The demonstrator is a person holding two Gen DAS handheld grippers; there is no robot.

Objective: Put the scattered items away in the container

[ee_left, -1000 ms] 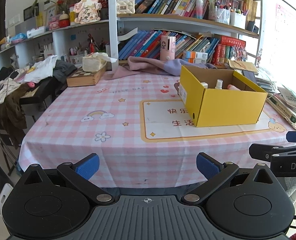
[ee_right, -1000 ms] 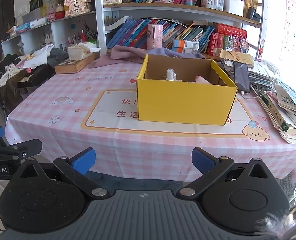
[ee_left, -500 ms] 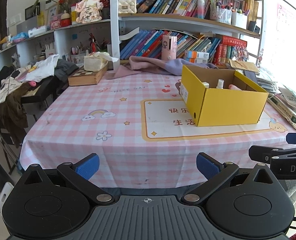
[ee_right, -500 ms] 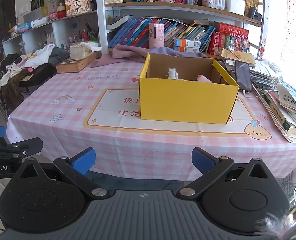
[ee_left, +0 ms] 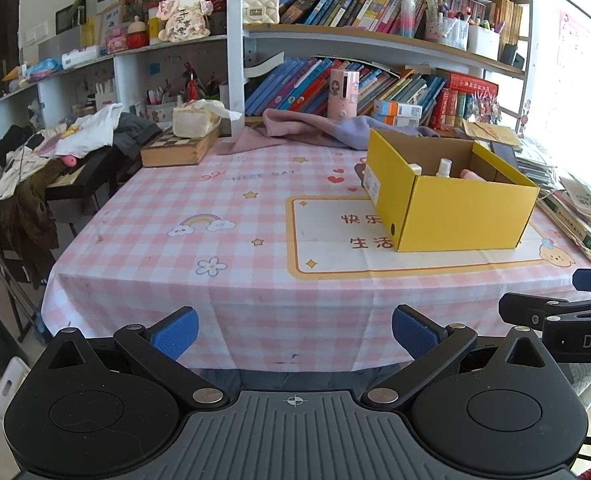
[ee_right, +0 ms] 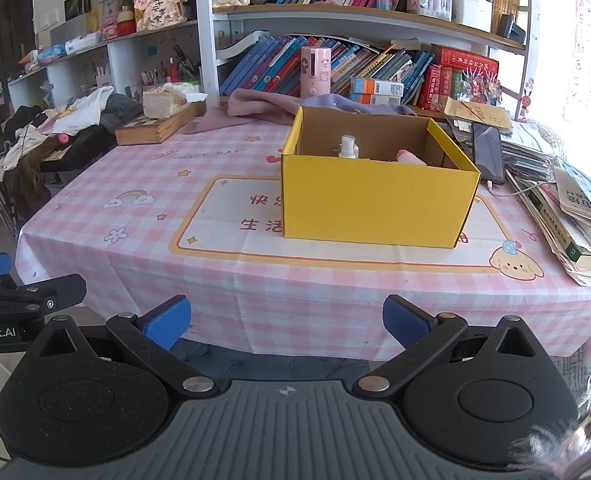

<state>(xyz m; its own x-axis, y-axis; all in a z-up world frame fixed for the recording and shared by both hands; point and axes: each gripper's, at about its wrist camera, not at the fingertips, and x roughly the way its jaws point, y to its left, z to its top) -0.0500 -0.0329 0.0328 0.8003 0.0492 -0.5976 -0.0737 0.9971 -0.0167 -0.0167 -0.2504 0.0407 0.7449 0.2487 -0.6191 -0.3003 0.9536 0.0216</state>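
Pink checked cloth is covering the table, printed with a rainbow, stars, a flower and a large cream panel edged in orange, and it is hanging over the near edge. On that panel the yellow box is sitting open at the top, and every other place is given from it. Inside the box a white spray bottle is standing upright toward the left, and something pale pink is poking up to its right; what it is cannot be told. Behind the box a mauve cloth is lying crumpled against the bookshelf, where rows of leaning books are filling two levels and a pink cylinder is standing upright. Far to the left of the box a wooden case is carrying a tissue pack, and beyond it clothes are piling over a dark stand. Just right of the box a phone is lying flat, touching a stack of books and papers that is spreading toward the bright window side. Well in front of the box, off the table's near edge, the left gripper and right gripper are hovering side by side, each with its blue fingers spread wide and gripping nothing.
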